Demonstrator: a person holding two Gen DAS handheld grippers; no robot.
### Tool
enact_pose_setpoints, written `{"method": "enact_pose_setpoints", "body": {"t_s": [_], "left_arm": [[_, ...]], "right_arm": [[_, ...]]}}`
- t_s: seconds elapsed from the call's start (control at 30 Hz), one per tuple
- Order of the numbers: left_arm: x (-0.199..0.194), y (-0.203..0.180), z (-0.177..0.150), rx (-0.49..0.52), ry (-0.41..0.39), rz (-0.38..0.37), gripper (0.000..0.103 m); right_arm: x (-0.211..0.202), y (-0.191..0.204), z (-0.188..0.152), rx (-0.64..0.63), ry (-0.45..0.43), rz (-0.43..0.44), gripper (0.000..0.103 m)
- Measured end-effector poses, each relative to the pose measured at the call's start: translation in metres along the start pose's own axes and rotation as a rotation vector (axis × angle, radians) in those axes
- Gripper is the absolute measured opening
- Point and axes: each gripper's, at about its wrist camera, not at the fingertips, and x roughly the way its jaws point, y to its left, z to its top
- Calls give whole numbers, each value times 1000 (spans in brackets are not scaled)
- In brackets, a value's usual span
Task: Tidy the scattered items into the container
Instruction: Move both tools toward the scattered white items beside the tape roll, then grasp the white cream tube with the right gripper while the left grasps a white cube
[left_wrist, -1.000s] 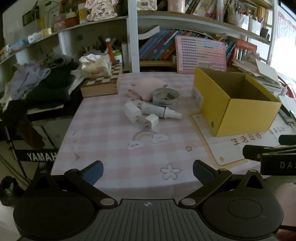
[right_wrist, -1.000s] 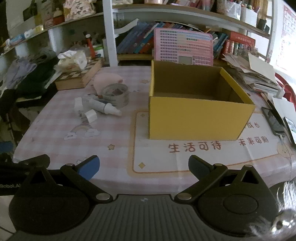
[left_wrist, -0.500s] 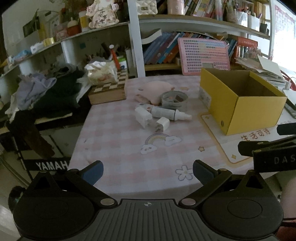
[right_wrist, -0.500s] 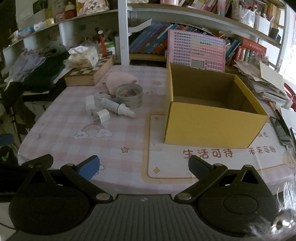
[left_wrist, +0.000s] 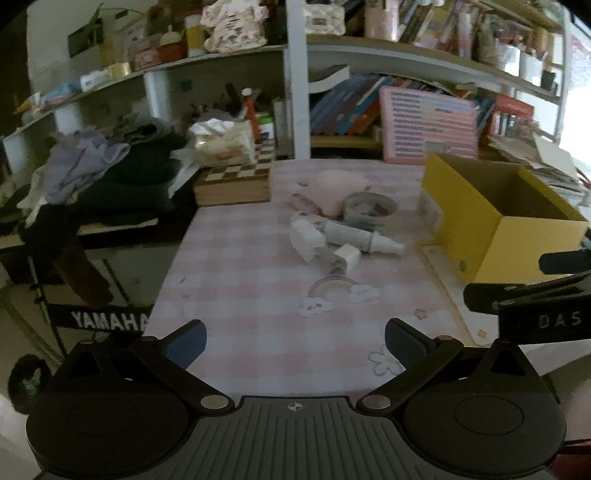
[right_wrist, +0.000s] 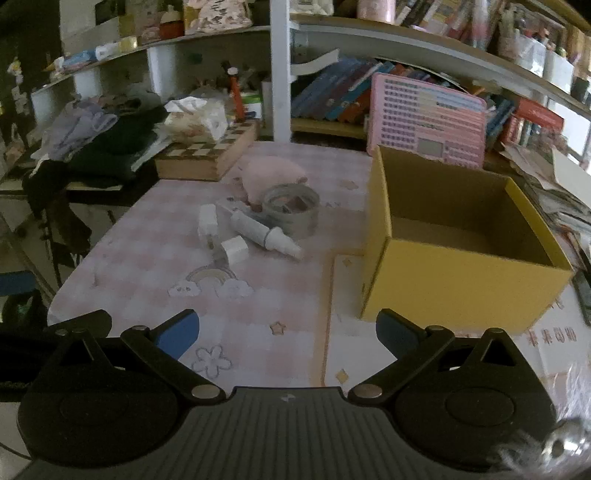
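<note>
An open yellow cardboard box (right_wrist: 461, 254) stands empty on the right of the pink checked table (right_wrist: 147, 266); it also shows in the left wrist view (left_wrist: 480, 221). Scattered left of it lie a pink plush (right_wrist: 273, 173), a grey tape roll (right_wrist: 291, 206), a white tube bottle (right_wrist: 262, 232), a white charger (right_wrist: 207, 221) and a small white cube plug (right_wrist: 234, 249). In the left wrist view the bottle (left_wrist: 360, 236) and cube plug (left_wrist: 347, 255) lie mid-table. My left gripper (left_wrist: 295, 338) is open and empty over the near table edge. My right gripper (right_wrist: 288, 326) is open and empty near the front edge.
A wooden chessboard box (left_wrist: 234, 184) with a tissue pack sits at the back left. A pink tablet toy (right_wrist: 424, 122) leans behind the yellow box. Shelves with books run along the back. Clothes pile (left_wrist: 110, 170) lies left of the table. A phone (right_wrist: 583, 291) lies at far right.
Both grippers have shifted left and drawn back from the table; the items and the box now sit further right in both views. Both jaws stay open. Nothing on the table has moved.
</note>
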Motion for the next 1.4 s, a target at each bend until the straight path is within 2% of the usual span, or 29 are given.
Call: {"method": "enact_pose_setpoints", "body": {"t_s": [0.2,0.3,0.37,0.47,0.63,0.83,1.03,1.1,1.17,1.4], "left_arm": [[14,7,7,-48,8,21,103],[22,6,10,-54,7,6,102],[28,4,14,-52,-1,0,101],[37,0,21,-49,-14,-10,101],[61,-8,30,-47,22,-39,95],[83,-15,39,-35,47,-52,90],[107,-17,48,-40,74,-51,78],[114,-24,50,-12,76,-72,72],[122,-31,51,29,86,-95,61],[152,-50,51,111,118,-125,57]], "right_arm": [[17,-4,19,-25,-7,76,102],[29,-6,31,-36,-11,108,95],[40,-8,40,-47,5,131,81],[57,-8,50,-73,36,161,74],[82,-7,63,-114,71,184,70],[115,-14,76,-104,136,200,61],[149,-19,86,-63,212,207,58],[162,-19,90,-46,242,215,58],[172,-18,93,-41,263,221,56],[199,-14,100,-59,306,223,55]]}}
